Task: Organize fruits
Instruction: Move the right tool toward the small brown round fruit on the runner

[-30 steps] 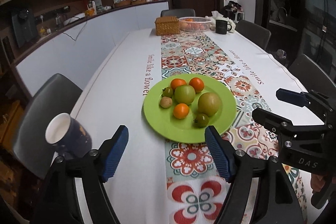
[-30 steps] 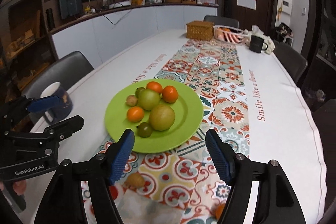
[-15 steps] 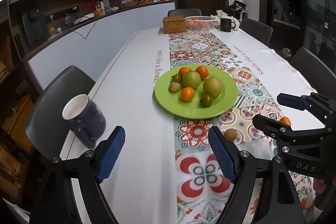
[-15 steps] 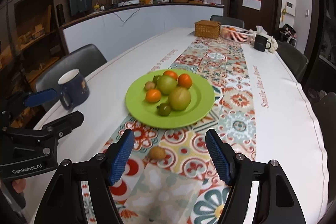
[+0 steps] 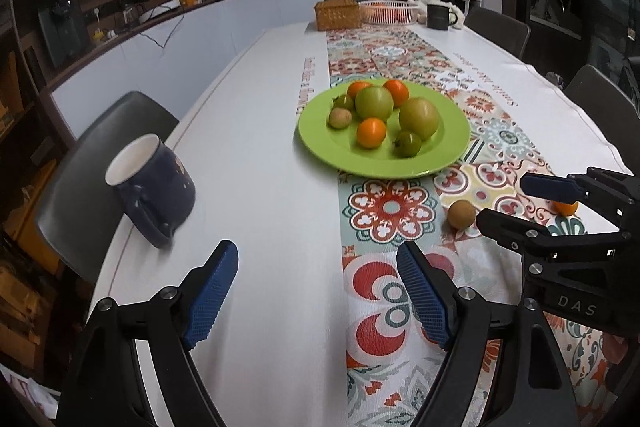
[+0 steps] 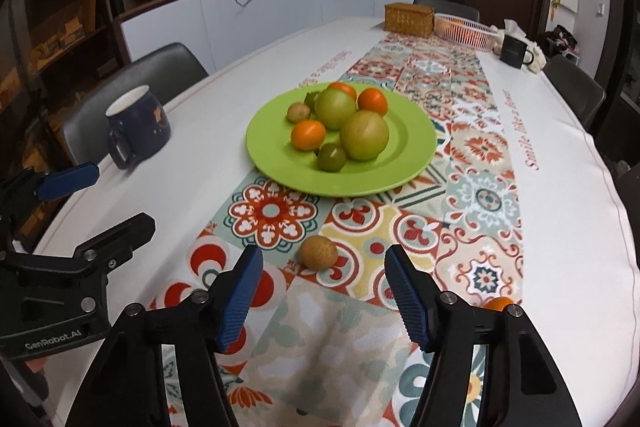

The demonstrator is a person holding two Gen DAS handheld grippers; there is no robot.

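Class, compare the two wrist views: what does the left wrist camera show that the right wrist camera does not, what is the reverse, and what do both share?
Only the left wrist view shows the open right gripper from outside.

Only the right wrist view shows the open left gripper from outside, plus the legible word "Smile" on the white tablecloth.

Both show the round green plate of fruit, the dark blue mug, the small brown round fruit loose on the patterned runner, and a partly hidden orange fruit.

I see: plate (image 6: 416, 147) glossy green | runner (image 6: 480, 195) printed cloth | mug (image 5: 160, 187) glazed | pads (image 6: 404, 291) ribbed blue
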